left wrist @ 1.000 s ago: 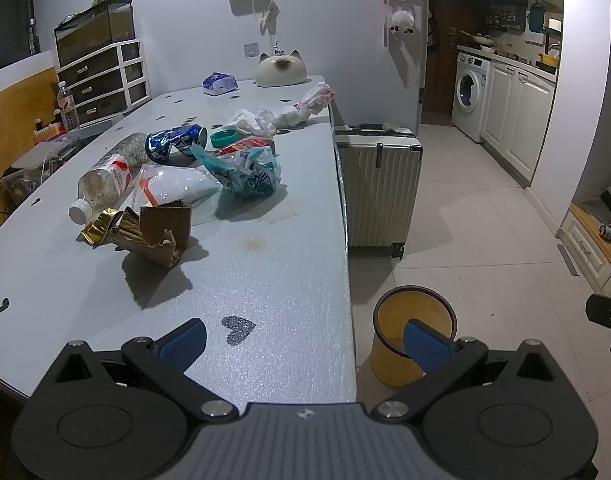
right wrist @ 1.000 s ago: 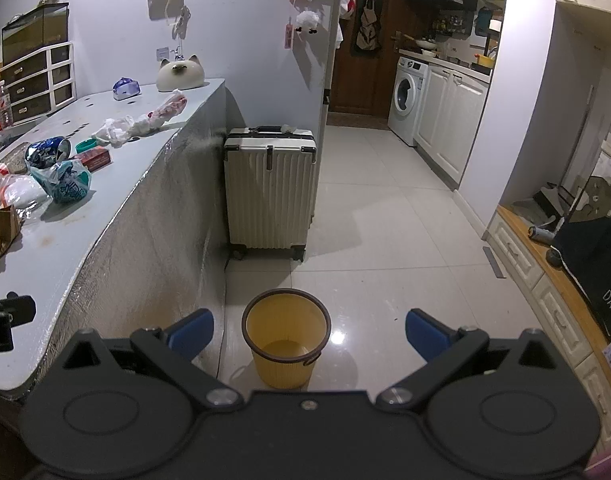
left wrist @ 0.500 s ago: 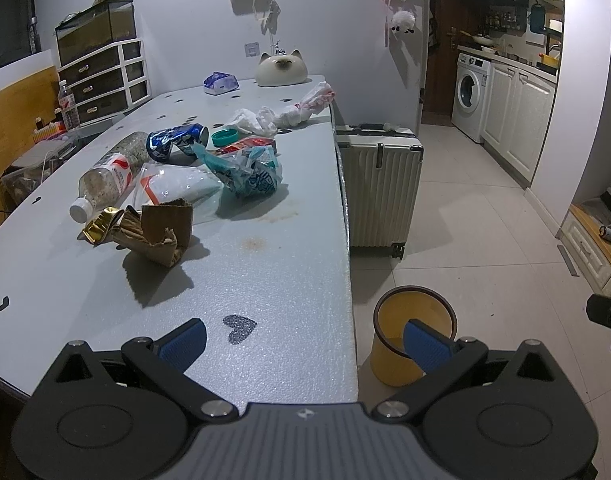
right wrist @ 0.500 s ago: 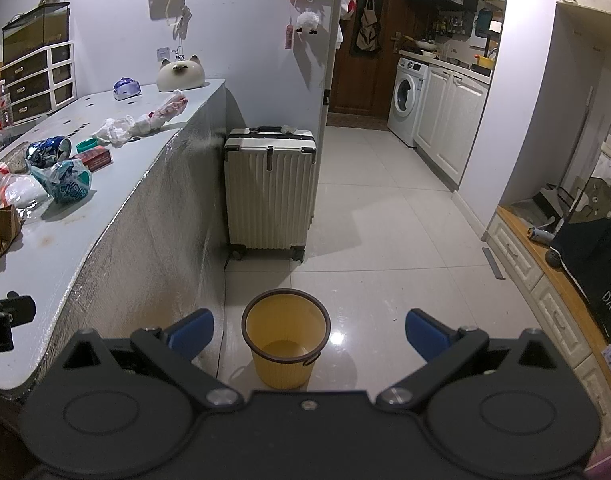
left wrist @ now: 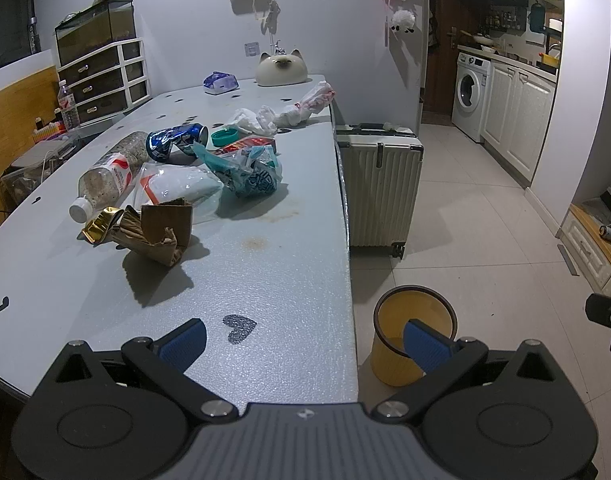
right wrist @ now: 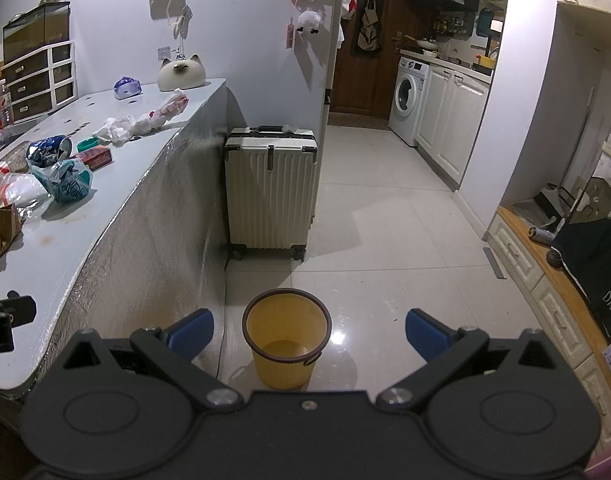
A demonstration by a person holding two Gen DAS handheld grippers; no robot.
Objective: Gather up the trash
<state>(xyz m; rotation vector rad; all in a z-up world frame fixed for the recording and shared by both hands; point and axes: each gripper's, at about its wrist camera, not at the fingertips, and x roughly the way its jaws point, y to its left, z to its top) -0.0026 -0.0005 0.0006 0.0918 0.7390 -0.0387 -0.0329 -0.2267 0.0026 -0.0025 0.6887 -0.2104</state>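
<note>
Trash lies across the grey table (left wrist: 265,280): a crumpled brown paper bag (left wrist: 153,232) with gold foil, a plastic bottle (left wrist: 109,176), a clear bag (left wrist: 177,188), a teal wrapper (left wrist: 245,172), a crushed blue can (left wrist: 175,142), a red packet (left wrist: 245,145), a green lid (left wrist: 224,136) and white wrappers (left wrist: 281,114). A yellow bin (right wrist: 286,344) stands on the floor beside the table's near corner. My left gripper (left wrist: 305,340) hangs open and empty over the table's near edge. My right gripper (right wrist: 308,330) is open and empty above the bin.
A white suitcase (left wrist: 379,188) stands against the table's side. A cat-shaped ornament (left wrist: 280,69) and a tissue pack (left wrist: 220,82) sit at the table's far end. Drawers (left wrist: 101,80) are at the left, a washing machine (left wrist: 471,94) and cabinets at the right.
</note>
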